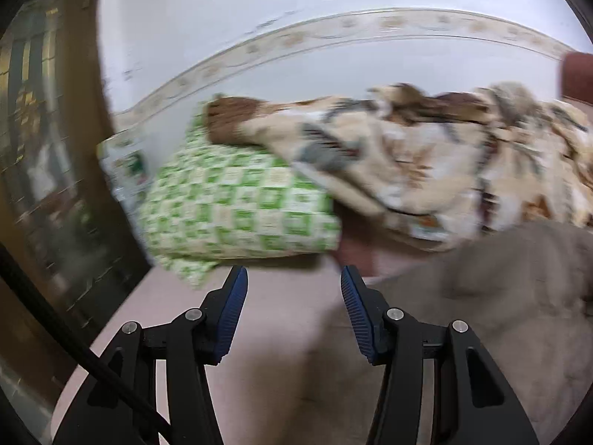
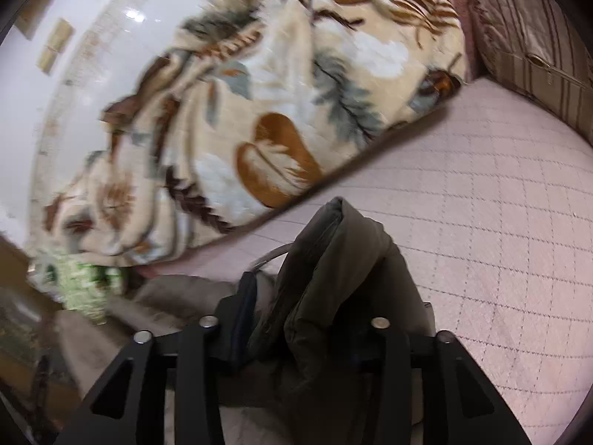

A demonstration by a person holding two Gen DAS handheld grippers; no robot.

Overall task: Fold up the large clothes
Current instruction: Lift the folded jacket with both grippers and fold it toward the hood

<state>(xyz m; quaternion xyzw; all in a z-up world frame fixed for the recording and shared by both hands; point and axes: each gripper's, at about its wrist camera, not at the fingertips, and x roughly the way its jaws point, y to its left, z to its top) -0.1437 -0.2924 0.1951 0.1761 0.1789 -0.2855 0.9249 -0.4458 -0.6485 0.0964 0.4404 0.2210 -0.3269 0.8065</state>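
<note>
Your left gripper [image 1: 294, 278] has its jaws apart with nothing between them; the blue ribbed pads [image 1: 231, 315] face each other over bare pink bed sheet [image 1: 267, 352].

Left wrist view only: a green-and-white checked pillow [image 1: 237, 204] sits far left, with a wooden door frame [image 1: 85, 170] left of it. The grey-brown garment [image 1: 500, 296] lies flat and soft on the bed to the right of your left gripper, blurred.

Right wrist view only: a thick, folded bundle of that same dark olive-grey garment [image 2: 326, 296] stands up between the fingers of your right gripper [image 2: 304, 319]. The fabric fills the gap and hides the right pad. I cannot tell whether the pads press on it or it just sits there loose. A pale cord or trim shows at the bundle's left edge. The sheet [image 2: 500, 222] here shows a quilted diamond stitch, and a striped brown cushion [image 2: 537, 37] sits at the far right.

Both views: a plush cream blanket [image 1: 426, 155] with brown and grey leaf print is heaped along the far side against the white wall, overlapping the pillow's top right.

No containers in sight.
</note>
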